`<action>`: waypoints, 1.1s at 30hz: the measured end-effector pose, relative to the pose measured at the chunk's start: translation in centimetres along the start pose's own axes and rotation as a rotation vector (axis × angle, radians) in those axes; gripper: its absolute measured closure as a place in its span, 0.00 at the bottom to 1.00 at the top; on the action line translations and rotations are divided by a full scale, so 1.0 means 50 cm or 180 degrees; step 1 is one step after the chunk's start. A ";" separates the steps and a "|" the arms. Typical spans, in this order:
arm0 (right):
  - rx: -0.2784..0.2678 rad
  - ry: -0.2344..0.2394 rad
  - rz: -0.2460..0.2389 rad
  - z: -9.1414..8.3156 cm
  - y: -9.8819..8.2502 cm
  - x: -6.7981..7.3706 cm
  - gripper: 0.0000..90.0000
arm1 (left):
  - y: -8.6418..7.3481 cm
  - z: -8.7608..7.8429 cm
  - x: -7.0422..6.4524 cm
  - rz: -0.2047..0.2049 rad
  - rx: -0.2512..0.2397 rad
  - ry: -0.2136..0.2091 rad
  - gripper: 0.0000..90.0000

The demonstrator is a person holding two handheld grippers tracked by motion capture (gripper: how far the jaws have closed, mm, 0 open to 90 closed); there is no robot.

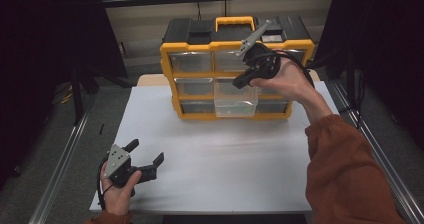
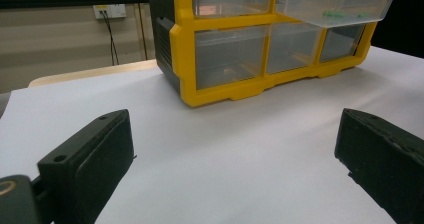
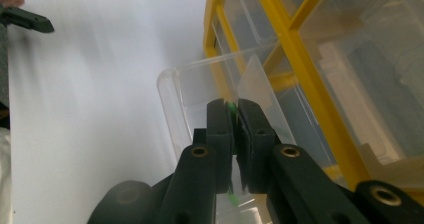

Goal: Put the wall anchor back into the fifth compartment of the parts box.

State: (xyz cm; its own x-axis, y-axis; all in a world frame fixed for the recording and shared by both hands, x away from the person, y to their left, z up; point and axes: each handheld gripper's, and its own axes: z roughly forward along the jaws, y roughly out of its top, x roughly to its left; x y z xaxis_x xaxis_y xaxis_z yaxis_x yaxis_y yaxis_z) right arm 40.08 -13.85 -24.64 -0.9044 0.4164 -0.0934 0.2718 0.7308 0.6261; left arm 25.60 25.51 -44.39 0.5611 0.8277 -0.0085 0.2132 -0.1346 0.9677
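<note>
Had the right gripper (image 1: 239, 82) up in front of the yellow drawer cabinet (image 1: 200, 47), held in the air over the pulled-out clear drawer (image 1: 235, 103) in the middle column. Jaws pinched nearly together on a small green thing (image 3: 231, 105), just a sliver of it peeking out between the pads at the top and another bit (image 3: 233, 199) poking out lower down; too small and blurry to say what it actually was. From the right gripper view, looked straight down past the closed jaws into that open drawer (image 3: 172, 91), with the yellow frame (image 3: 295, 64) and the other clear bins off to the right. Also spotted more green bits lying in the bottom of the open drawer (image 2: 345, 15) from the left gripper view, so same sort of stuff in there. Left gripper (image 1: 146, 156) parked low near the front left corner of the white table (image 1: 225, 154), well apart from the cabinet, jaws spread wide with nothing between them, just bare tabletop (image 2: 225, 149) showing in the gap. Pointed toward the cabinet (image 2: 182, 59) from down there. Orange sleeve (image 1: 345, 169) coming in on the right side, reaching up toward the cabinet front.
</note>
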 end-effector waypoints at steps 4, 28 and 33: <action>0.0301 0.0048 0.0064 0.018 0.008 -0.009 0.94 | 0.000 0.001 -0.001 -0.0010 0.0006 -0.0022 0.03; 0.0140 -0.0279 0.0359 0.041 -0.014 -0.020 0.18 | -0.002 0.000 0.000 -0.0024 0.0006 -0.0014 0.03; 0.0094 -0.0305 0.0377 0.042 -0.024 -0.016 0.11 | -0.001 0.000 -0.002 -0.0028 0.0001 -0.0019 0.03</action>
State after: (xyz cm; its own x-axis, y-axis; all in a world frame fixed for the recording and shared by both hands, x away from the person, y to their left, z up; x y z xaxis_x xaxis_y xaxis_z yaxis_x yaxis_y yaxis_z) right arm 41.16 -13.92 -26.92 -0.8302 0.5493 -0.0947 0.3856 0.6886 0.6142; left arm 25.55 25.44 -44.46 0.5641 0.8255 -0.0184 0.2184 -0.1277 0.9675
